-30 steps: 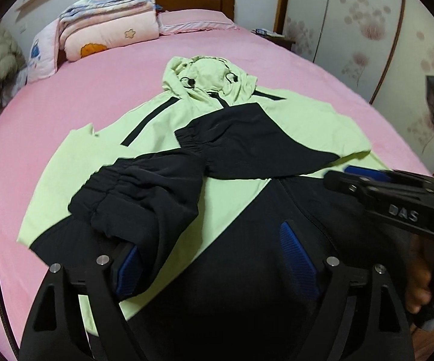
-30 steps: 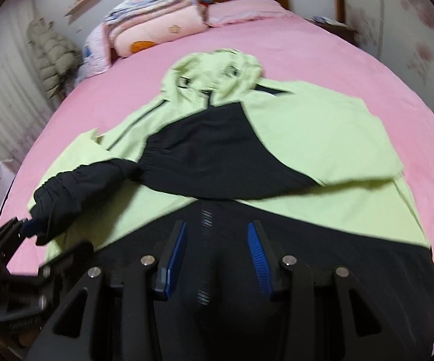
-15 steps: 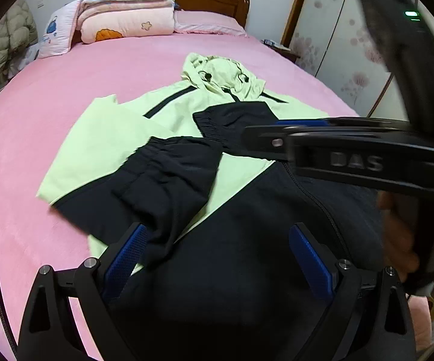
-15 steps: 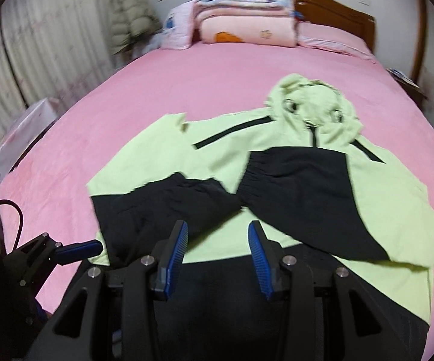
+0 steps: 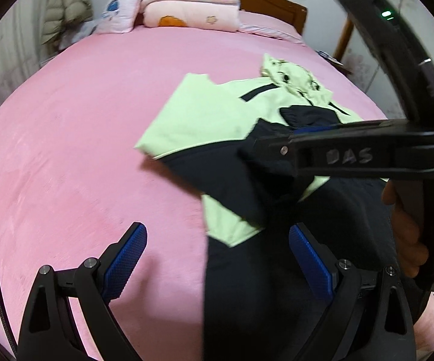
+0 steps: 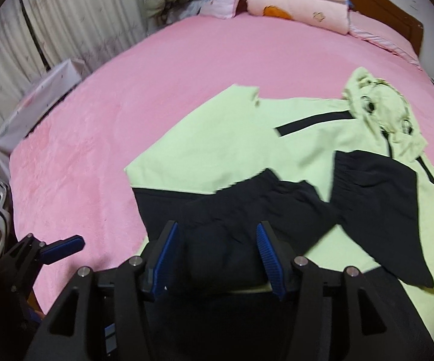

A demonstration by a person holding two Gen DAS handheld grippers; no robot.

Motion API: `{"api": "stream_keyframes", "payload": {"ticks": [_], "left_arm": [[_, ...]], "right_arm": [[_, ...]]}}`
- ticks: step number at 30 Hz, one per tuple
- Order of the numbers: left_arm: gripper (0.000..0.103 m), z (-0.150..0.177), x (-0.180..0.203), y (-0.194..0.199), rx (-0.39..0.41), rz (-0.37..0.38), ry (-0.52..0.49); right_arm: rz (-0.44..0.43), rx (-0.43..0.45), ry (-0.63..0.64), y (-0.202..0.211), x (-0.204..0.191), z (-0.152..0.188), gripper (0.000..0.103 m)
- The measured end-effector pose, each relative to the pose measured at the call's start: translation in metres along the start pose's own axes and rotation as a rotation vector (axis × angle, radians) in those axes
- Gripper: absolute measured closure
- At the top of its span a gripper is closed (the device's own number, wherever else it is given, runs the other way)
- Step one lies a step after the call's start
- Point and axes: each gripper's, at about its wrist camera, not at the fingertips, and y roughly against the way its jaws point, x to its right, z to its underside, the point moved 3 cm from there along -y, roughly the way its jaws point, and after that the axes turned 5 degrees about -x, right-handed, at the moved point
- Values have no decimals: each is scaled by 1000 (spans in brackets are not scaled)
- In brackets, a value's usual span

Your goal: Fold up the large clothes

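A large light-green and black hooded jacket (image 6: 247, 138) lies flat on the pink bed, hood (image 6: 379, 105) at the far right, both black sleeves folded across its chest. In the left wrist view the jacket (image 5: 217, 120) lies right of centre. My left gripper (image 5: 217, 252) is open and empty, low over the jacket's left edge and the bedsheet. My right gripper (image 6: 217, 252) is open above the folded black sleeve cuff (image 6: 226, 240), holding nothing. The right gripper also crosses the left wrist view (image 5: 352, 156); the left gripper's fingertip (image 6: 66, 245) shows at lower left in the right wrist view.
The pink bed (image 5: 81, 150) spreads wide to the left. Folded quilts and pillows (image 6: 295, 3) lie at the wooden headboard (image 6: 391, 15). A white box (image 6: 36, 102) and curtains stand beside the bed's left edge. A puffy coat (image 5: 63, 12) hangs at the back.
Both grippers have swung left. The left gripper has moved off the jacket's black hem to its left edge; the right gripper now hovers over the left sleeve cuff. Both stayed open.
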Motion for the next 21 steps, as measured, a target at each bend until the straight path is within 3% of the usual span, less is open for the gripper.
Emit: {"api": "stream_keyframes", "payload": {"ticks": [6, 8, 10, 11, 14, 18, 21], "left_arm": [[8, 7, -13, -8, -16, -2, 25], [8, 6, -14, -11, -21, 7, 34], [8, 3, -13, -13, -21, 18, 39], [8, 2, -11, -15, -20, 19, 37], [8, -6, -4, -24, -21, 15, 25], [8, -23, 8, -38, -16, 2, 22], [8, -45, 18, -53, -3, -49, 36]], "right_arm": [[120, -131, 33, -48, -14, -3, 49], [153, -136, 44, -52, -15, -2, 52], [176, -113, 59, -47, -13, 0, 84], [184, -107, 62, -43, -11, -1, 85], [231, -32, 82, -16, 0, -6, 90], [258, 138, 81, 49, 24, -29, 91], [310, 300, 47, 107, 55, -49, 91]]}}
